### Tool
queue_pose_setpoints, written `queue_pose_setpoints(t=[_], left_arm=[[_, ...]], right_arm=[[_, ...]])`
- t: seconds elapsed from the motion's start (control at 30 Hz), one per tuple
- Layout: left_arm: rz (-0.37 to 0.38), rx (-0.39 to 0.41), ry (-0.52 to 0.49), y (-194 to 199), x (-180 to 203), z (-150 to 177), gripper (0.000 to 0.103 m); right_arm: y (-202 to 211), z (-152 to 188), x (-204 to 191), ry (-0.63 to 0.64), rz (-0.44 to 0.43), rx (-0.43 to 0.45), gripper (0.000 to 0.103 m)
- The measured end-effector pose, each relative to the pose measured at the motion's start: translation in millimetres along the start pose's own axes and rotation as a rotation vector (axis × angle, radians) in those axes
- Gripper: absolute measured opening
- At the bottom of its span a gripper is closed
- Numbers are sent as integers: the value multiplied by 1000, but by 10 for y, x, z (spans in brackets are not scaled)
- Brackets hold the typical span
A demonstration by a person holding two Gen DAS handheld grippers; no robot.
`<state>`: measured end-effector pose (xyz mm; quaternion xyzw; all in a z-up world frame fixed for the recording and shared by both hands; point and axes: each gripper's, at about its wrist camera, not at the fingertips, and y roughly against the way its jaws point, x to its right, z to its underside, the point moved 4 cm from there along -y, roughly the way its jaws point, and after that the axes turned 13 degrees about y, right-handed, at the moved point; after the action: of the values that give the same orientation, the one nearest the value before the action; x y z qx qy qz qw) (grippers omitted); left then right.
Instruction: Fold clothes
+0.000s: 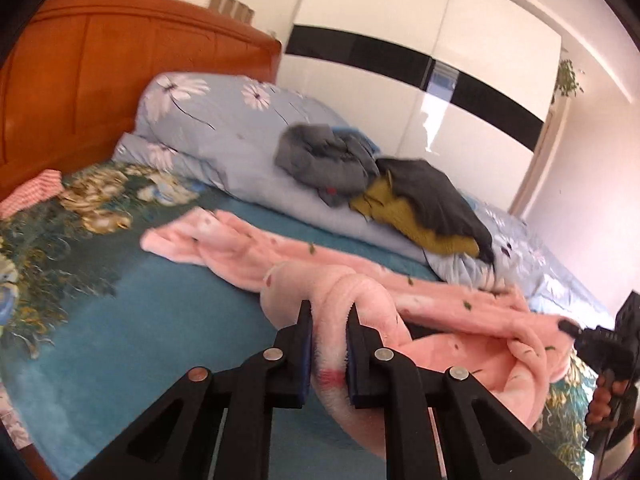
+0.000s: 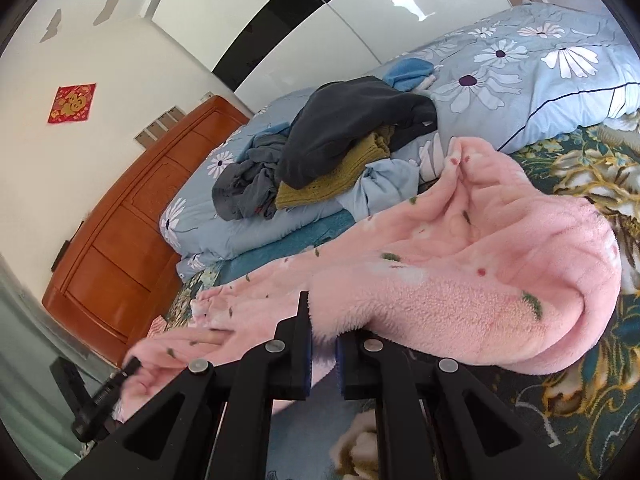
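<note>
Pink fleece garment (image 1: 440, 312) being gripped by both pairs of fingers above the bed.

A thick roll of the pink fleece garment is being pinched between the closed fingers of the left gripper (image 1: 330, 312), while a thinner edge of the same garment (image 2: 460, 280) is being clamped by the closed fingers of the right gripper (image 2: 322, 312). The fleece is being held stretched between the two, its far end trailing on the teal floral bedsheet (image 1: 120, 320). Behind the garment, a pile of dark grey and mustard clothes (image 1: 380, 188) is lying on the pale blue flowered duvet (image 1: 208, 128). Beyond the duvet, the orange wooden headboard (image 1: 100, 72) and a white wardrobe with a black band (image 1: 440, 40) are being shown.
</note>
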<state>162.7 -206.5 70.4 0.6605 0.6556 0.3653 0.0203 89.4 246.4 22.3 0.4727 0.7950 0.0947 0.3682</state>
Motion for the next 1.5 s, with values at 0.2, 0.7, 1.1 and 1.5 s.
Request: queue_pose_setpoints(t=[0.2,0.7,1.1,1.5], left_arm=[[-162,-171,177,-147,-1073,448,15],[-226,-190,25,-117,-991,650,55],[-260,-369,-141,-921,-862,810,44],[-14,-263,299,-284,-1278,195,20]], right_arm=[[-452,666,19,-49,-44,-185,9],[83,875,267,-37,48,-203,22],[680,710,1275,-274,280,-27,23],[157,518,1564,-432,134,60,22]])
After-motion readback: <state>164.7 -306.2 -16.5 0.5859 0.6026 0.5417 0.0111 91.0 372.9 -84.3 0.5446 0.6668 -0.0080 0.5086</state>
